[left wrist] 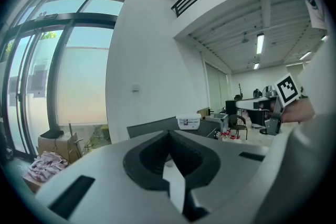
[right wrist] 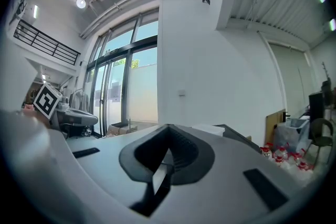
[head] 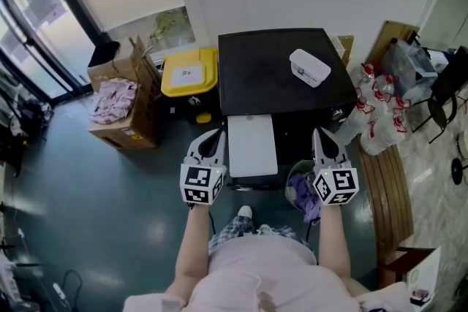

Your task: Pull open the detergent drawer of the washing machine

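Head view: the person stands facing the front of the black-topped washing machine (head: 270, 73), which has a white plastic box (head: 309, 67) on its lid. The left gripper (head: 214, 135) is at the left of the machine's front edge and the right gripper (head: 322, 135) at the right of it, and neither touches the machine. Between them a flat white panel (head: 252, 146) juts from the left part of the front toward the person. It may be the detergent drawer standing out, but I can't say so for sure. Purple laundry (head: 303, 193) lies low by the front, under the right gripper.

Left gripper view: the tongs are pressed together with nothing between them. Beyond their tips I see the machine's lid (left wrist: 152, 127) and the box, with the front face below out of sight.

Right gripper view: these tongs are also together and empty, pointing level across the machine's top edge (right wrist: 236, 132).

To my eye no pull is in hand, since nothing is gripped. If the panel is the drawer, it is already out. If not, the next move calls for parting one pair of tongs, dipping to the upper left of the machine's front, and closing on the drawer's lip before drawing straight back.
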Demonstrator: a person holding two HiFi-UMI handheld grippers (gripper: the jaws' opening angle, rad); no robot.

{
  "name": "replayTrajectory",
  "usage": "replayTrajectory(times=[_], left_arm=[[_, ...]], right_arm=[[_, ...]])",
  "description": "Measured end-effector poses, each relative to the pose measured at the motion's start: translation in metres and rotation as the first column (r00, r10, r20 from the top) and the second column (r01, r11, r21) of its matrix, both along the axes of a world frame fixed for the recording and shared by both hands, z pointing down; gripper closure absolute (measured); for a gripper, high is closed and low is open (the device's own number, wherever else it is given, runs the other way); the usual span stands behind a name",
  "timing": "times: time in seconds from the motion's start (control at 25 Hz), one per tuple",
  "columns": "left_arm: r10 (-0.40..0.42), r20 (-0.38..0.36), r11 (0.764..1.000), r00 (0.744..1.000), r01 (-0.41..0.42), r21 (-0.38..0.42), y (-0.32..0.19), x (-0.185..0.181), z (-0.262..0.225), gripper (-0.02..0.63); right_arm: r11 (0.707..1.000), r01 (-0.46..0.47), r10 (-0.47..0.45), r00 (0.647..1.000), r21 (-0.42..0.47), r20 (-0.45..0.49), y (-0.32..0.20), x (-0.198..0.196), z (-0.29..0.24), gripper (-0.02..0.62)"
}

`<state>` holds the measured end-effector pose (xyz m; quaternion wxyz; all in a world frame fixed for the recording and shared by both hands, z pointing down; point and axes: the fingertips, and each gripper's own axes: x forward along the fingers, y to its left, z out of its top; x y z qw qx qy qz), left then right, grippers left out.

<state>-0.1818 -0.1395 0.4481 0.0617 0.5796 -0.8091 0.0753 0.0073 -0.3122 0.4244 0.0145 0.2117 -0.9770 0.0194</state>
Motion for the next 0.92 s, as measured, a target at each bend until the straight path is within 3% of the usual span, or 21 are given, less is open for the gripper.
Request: replayTrajectory(times=[0.92], left_arm=[[-0.001, -0.006, 1.000, 1.000, 0.001, -0.011, 0.0019, 0.0052, 0.0054, 0.581]], right_arm=[[1.000, 0.000, -0.001, 1.000, -0.008, -0.028, 0.0023, 0.0058, 0.0097, 0.581]])
